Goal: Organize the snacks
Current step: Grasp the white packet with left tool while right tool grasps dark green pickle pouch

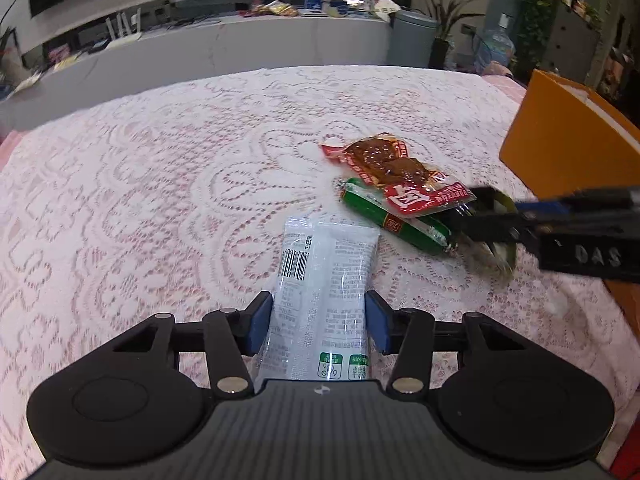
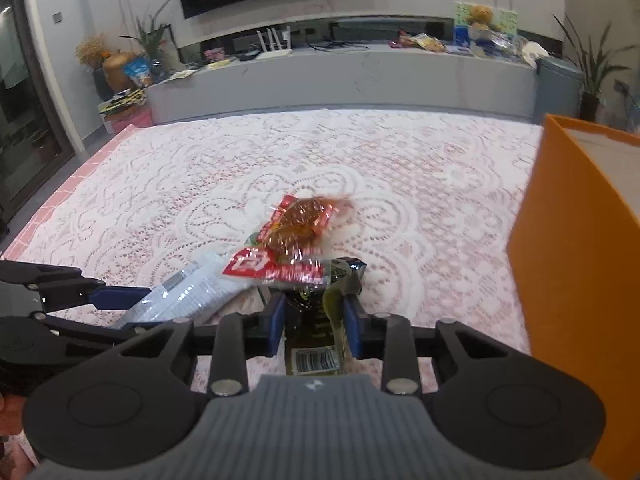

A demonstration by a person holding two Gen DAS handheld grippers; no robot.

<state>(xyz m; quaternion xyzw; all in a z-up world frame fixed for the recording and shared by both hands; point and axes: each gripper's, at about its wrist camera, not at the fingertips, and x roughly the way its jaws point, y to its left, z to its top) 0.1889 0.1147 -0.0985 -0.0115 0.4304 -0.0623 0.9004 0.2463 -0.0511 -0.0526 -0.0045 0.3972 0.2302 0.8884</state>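
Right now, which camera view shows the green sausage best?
The left wrist view: the green sausage lies there nearly whole and sharp, only partly under the red snack packet. In the right wrist view that packet hides it almost fully; I cannot point it out.

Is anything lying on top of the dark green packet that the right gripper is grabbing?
Yes. The red snack packet overlaps the far end of the dark green packet between the right gripper's pads.

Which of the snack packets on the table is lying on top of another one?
The red packet of brown snack. It rests across the green sausage-shaped packet, while the white packet lies by itself on the lace tablecloth.
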